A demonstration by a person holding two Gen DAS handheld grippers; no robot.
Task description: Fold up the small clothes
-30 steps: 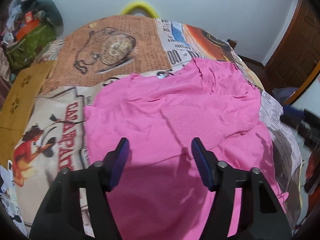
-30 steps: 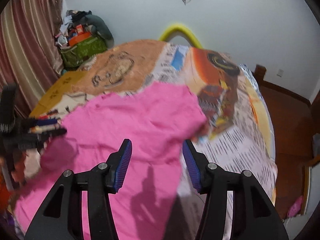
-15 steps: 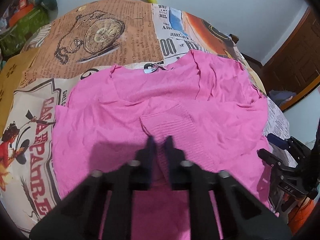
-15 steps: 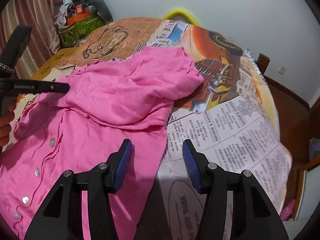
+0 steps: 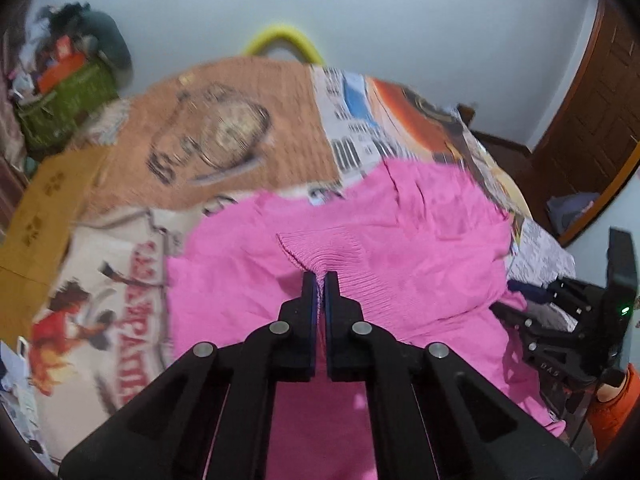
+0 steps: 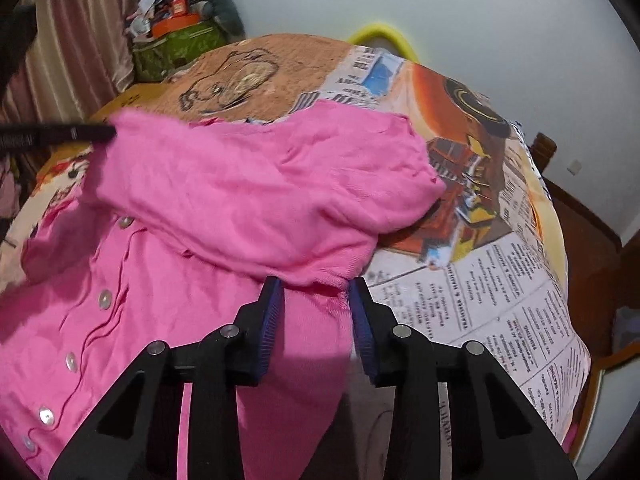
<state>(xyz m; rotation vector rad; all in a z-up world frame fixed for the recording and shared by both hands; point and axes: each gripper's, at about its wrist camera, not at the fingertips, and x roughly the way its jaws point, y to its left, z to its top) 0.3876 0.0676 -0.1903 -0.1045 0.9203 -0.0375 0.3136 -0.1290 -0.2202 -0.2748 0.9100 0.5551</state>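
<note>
While lying spread on the printed bedspread (image 5: 224, 128), pink cardigan (image 5: 400, 240) pinched at its ribbed cuff by left gripper (image 5: 319, 280), right gripper (image 6: 316, 292) straddling a fold, jaws apart; next, probably closing there.

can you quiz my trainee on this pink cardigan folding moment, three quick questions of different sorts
1. True or false: the left gripper is shut on the ribbed cuff of the pink cardigan.
2. Multiple choice: the fingers of the right gripper are A) shut on a button, B) apart, one on each side of the cardigan's edge, C) over bare bedspread only.
3. Fill in: the cardigan's white buttons appear in the ____ wrist view.

Key: 1 true. 2 B. 3 right.
</note>
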